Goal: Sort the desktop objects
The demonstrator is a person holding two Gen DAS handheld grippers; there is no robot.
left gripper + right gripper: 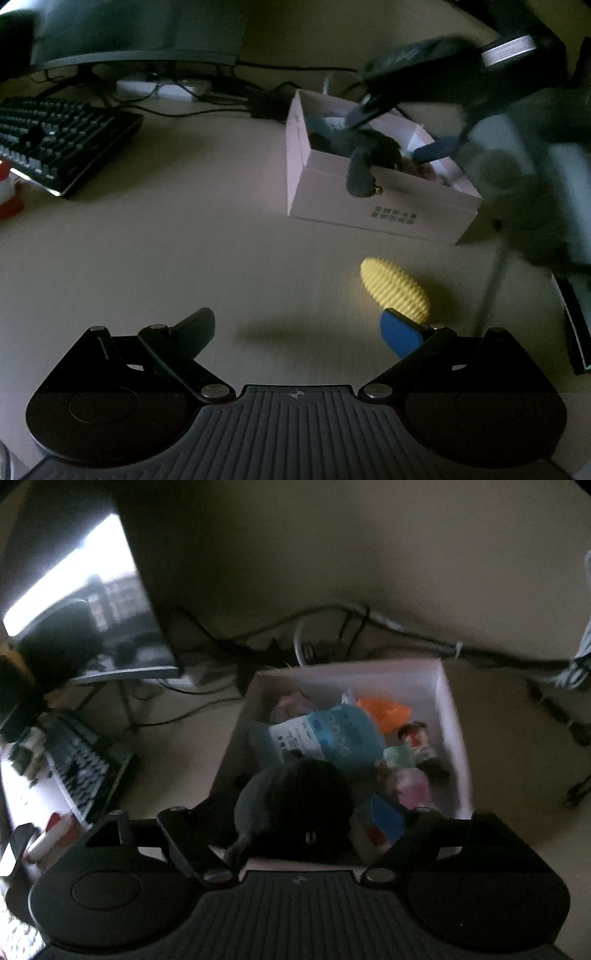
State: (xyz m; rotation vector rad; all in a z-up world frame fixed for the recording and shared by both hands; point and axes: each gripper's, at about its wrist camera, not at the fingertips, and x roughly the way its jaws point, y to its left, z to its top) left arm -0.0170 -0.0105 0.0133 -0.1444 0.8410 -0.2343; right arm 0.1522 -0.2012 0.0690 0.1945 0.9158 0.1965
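A pink-white open box (384, 199) stands on the beige desk, right of centre. My right gripper (395, 133) hovers over it, jaws spread wide, with a dark grey plush toy (364, 166) lying between them and draped over the box's front wall. In the right wrist view the plush (295, 805) sits between the open fingers (386, 818) inside the box (448, 709), beside a blue packet (328, 734), an orange item (384, 709) and small figurines (417, 742). A yellow ribbed egg-shaped toy (395, 288) lies on the desk by my open, empty left gripper (299, 332).
A black keyboard (55, 140) lies at the left with a monitor base (129, 55) and cables (207, 99) behind it. A red and white object (9, 195) sits at the far left edge. A dark object (574, 325) lies at the right edge.
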